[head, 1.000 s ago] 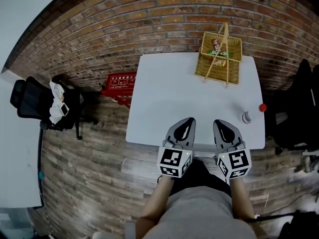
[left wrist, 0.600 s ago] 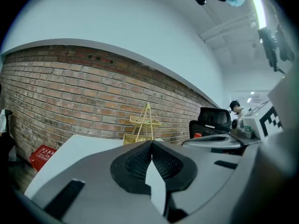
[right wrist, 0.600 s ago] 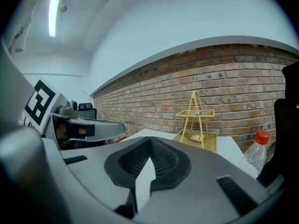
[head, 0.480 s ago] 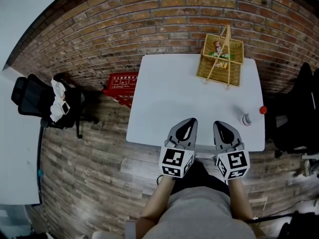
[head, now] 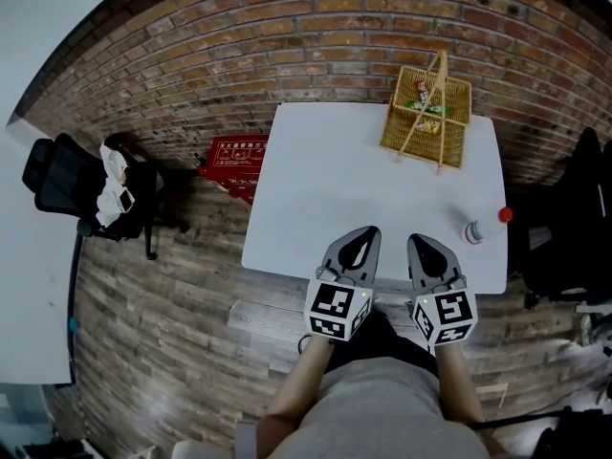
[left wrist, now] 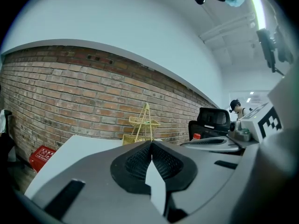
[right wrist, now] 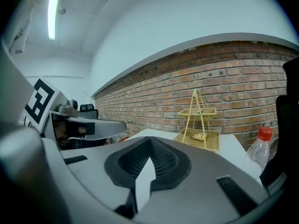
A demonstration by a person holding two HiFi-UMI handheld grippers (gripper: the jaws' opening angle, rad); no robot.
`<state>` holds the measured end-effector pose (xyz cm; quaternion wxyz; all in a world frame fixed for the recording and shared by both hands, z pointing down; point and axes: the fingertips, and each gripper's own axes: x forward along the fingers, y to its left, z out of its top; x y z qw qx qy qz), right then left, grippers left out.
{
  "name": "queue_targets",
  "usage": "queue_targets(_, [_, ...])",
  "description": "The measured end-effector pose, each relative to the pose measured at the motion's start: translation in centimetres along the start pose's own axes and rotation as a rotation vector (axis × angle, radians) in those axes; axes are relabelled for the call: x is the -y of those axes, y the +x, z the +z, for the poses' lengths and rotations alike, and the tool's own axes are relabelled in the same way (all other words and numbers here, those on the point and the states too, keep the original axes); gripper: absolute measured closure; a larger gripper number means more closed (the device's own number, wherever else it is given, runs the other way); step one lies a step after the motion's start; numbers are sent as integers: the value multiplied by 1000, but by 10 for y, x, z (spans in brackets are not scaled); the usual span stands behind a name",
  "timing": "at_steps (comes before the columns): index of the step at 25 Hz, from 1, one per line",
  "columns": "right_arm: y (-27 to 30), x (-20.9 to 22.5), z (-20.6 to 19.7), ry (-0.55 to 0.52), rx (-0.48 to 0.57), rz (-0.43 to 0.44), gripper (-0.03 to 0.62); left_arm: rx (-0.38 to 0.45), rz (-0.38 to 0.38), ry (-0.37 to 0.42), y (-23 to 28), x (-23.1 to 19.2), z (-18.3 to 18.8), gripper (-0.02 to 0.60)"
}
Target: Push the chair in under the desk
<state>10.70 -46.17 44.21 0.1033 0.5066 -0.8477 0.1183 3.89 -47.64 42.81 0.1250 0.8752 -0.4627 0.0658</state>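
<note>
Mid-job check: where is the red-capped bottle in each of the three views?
Head view: red-capped bottle near the right edge of the desk.
Left gripper view: only its red cap, right of centre.
Right gripper view: far right, upright.
Shared landmark: wicker basket by the brick wall, in all three.

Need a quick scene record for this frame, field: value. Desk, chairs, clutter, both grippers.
desk: white desk
on desk: wicker basket, far right corner; red-capped bottle, right edge
chairs: black chair to the left, apart from desk; second black chair at desk's right
floor: red box by desk's far left corner
left gripper: shut, empty, at near edge
right gripper: shut, empty, beside it
</note>
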Motion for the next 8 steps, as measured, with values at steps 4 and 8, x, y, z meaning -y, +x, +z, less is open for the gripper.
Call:
queue_targets(4, [-1, 0, 1, 3, 2, -6, 579, -6, -8, 16, -1, 3, 1, 566])
queue_targets(8, [0, -1, 1, 0, 5, -7, 579, -8, -3, 29, -3, 3, 0, 566])
